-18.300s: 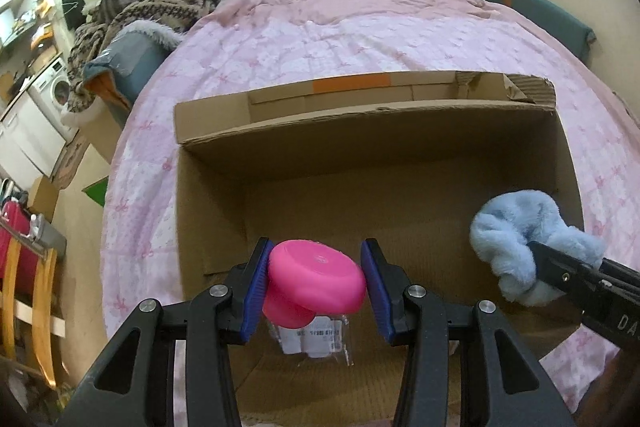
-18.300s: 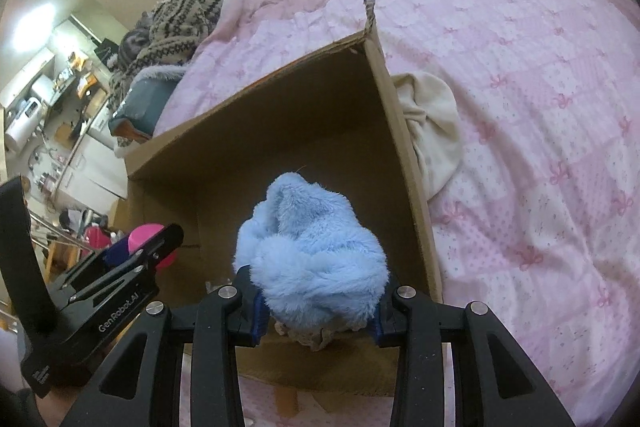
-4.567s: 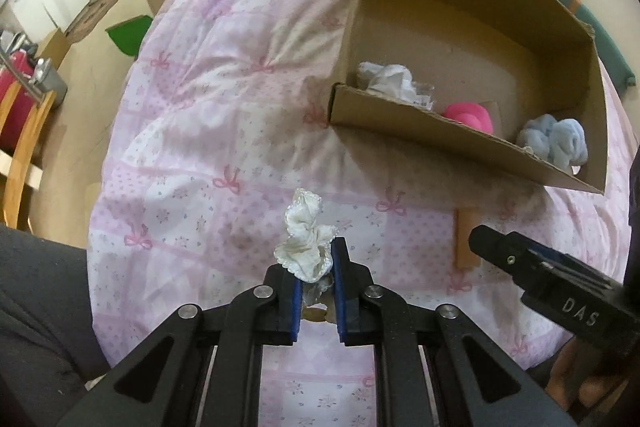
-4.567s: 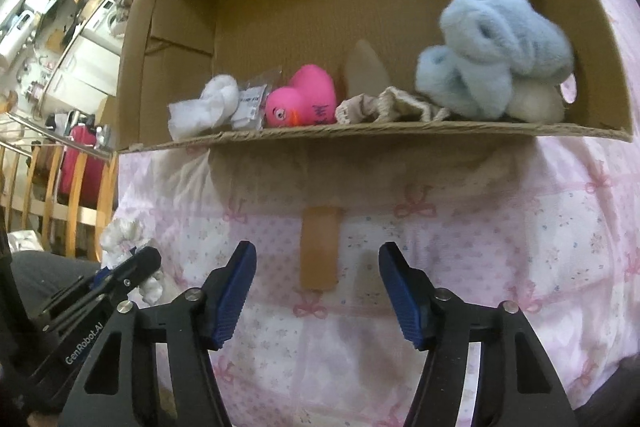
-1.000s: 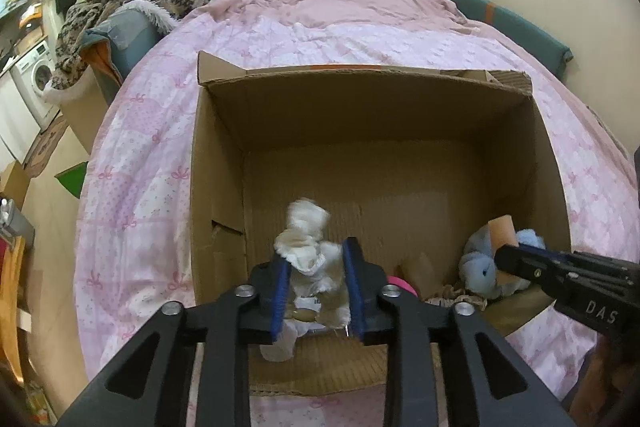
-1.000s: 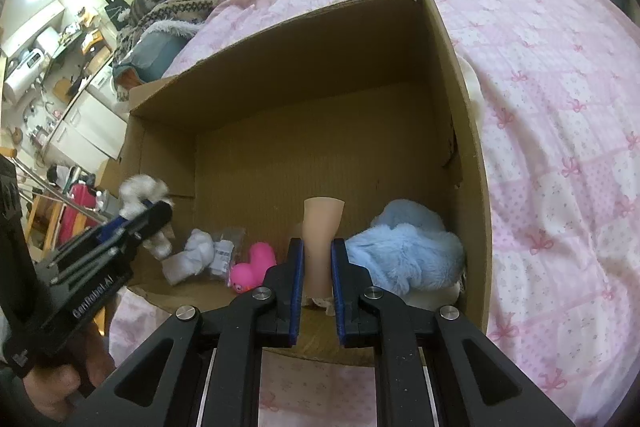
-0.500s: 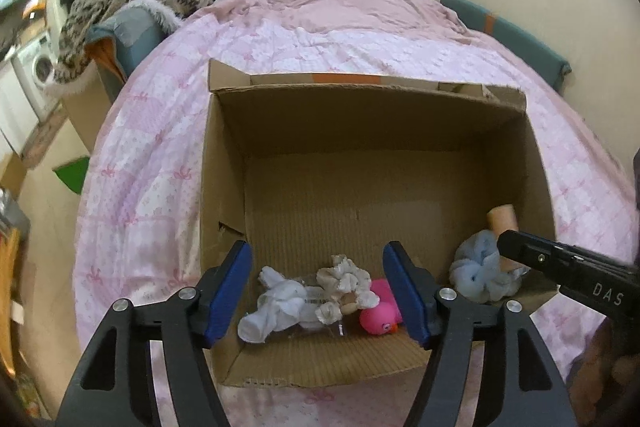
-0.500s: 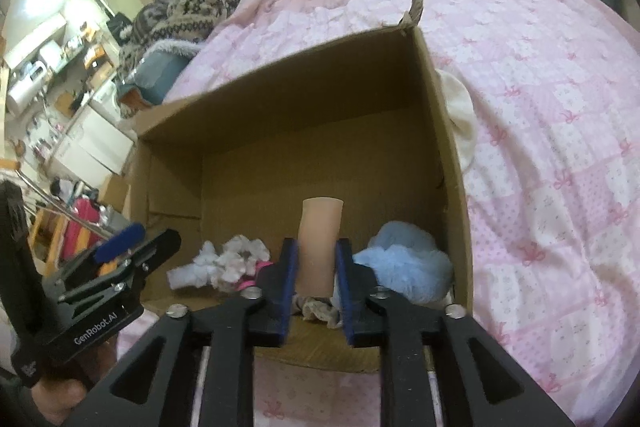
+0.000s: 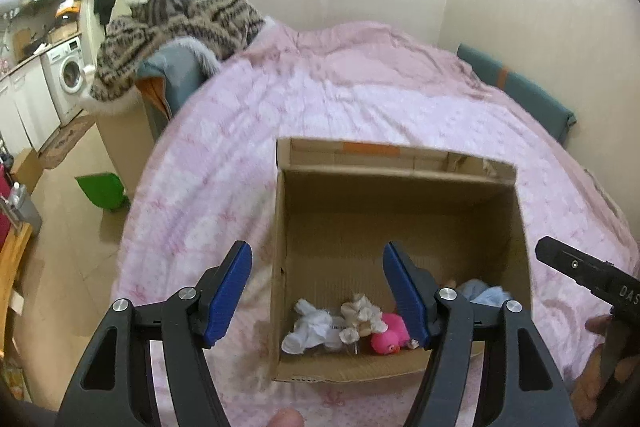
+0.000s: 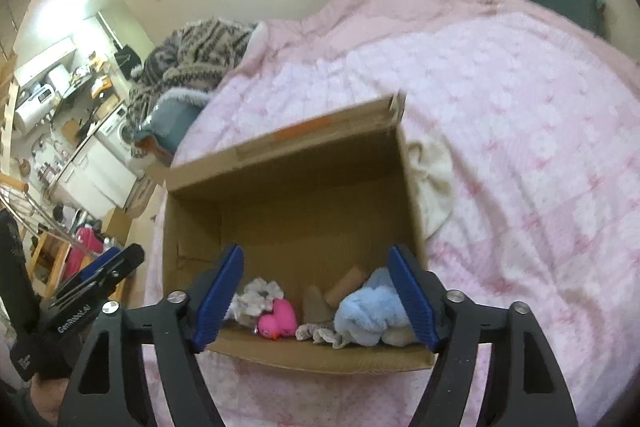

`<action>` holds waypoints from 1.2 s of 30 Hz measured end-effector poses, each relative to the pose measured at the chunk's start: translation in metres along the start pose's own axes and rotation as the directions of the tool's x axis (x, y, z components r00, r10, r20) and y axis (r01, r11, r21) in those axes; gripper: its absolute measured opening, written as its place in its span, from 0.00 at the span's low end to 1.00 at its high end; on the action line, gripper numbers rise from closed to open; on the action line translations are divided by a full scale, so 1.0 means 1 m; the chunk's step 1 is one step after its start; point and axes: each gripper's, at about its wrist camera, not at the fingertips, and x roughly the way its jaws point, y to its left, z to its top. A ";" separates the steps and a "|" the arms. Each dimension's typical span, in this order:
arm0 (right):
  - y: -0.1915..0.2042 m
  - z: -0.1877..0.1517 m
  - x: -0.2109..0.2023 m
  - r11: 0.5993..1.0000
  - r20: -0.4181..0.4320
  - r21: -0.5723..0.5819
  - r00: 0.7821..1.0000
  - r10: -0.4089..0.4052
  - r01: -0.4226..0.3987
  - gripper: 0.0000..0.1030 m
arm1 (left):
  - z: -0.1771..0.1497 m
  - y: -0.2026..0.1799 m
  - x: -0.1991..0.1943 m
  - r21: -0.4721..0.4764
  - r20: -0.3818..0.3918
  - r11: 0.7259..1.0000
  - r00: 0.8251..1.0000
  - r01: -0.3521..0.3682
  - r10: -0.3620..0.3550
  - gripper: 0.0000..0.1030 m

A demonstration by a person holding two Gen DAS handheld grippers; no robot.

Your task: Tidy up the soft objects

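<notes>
Cardboard box (image 9: 396, 183) sits on pink quilt (image 9: 360, 107), lower centre of both views; near wall cuts off bottoms of contents. Tan roll (image 10: 346, 281) half hidden behind blue plush (image 10: 370, 311); beige cloth (image 10: 320, 333) hard to identify. Pink duck (image 10: 278, 321), white scrunchie (image 9: 360, 315), white sock (image 9: 310, 327) along near wall. Left gripper (image 9: 316, 293) jaws apart, nothing between. Right gripper (image 10: 316, 293) jaws just opening, empty, box contents beyond them. Box back half bare.

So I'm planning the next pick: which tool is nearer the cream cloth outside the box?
Right. The cream cloth lies against the box's right outer wall, just beyond the right tool; the left tool hangs over the box's left side.
</notes>
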 end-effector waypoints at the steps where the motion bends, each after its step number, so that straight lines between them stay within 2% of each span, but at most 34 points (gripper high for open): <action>1: 0.001 0.001 -0.007 1.000 0.015 -0.002 1.000 -0.004 0.004 0.87 | 0.002 0.001 -0.006 0.000 0.008 1.000 1.000 0.007 -0.007 0.64; 2: 0.003 0.002 -0.014 1.000 0.029 -0.004 1.000 -0.007 0.007 0.95 | 0.003 0.001 -0.013 0.000 0.015 1.000 1.000 0.012 -0.012 0.66; 3: 0.005 0.001 -0.021 1.000 0.042 -0.008 0.999 -0.007 0.007 0.97 | 0.003 0.001 -0.021 -0.002 0.024 1.000 1.000 0.012 -0.012 0.70; 4: 0.007 0.001 -0.028 1.000 0.054 -0.015 0.998 -0.008 0.009 0.97 | 0.002 0.002 -0.030 -0.004 0.038 1.000 0.999 0.007 -0.007 0.71; 6: 0.012 -0.001 -0.040 0.999 0.066 -0.037 0.998 -0.015 0.018 0.98 | -0.001 0.003 -0.043 -0.001 0.057 1.000 0.998 -0.005 0.005 0.81; 17: 0.035 -0.025 -0.091 0.992 0.193 -0.105 0.980 -0.051 0.072 1.00 | -0.021 0.013 -0.082 -0.061 0.041 0.998 0.999 -0.008 0.010 0.98; 20: 0.037 -0.034 -0.093 0.989 0.201 -0.120 0.978 -0.061 0.087 1.00 | -0.029 0.011 -0.089 -0.023 0.042 1.000 0.999 0.008 -0.007 0.99; 26: 0.032 -0.051 -0.088 0.990 0.191 -0.104 0.978 -0.079 0.100 1.00 | -0.043 0.006 -0.094 0.014 0.049 0.999 0.998 -0.044 0.043 0.99; 33: 0.030 -0.073 -0.062 0.979 0.152 -0.142 0.981 -0.122 0.144 1.00 | -0.070 -0.003 -0.076 0.054 0.029 0.994 0.995 -0.093 0.091 0.99; 36: 0.026 -0.075 -0.052 0.982 0.124 -0.133 0.985 -0.116 0.132 1.00 | -0.074 0.001 -0.066 0.032 -0.004 0.997 0.997 -0.074 0.074 0.99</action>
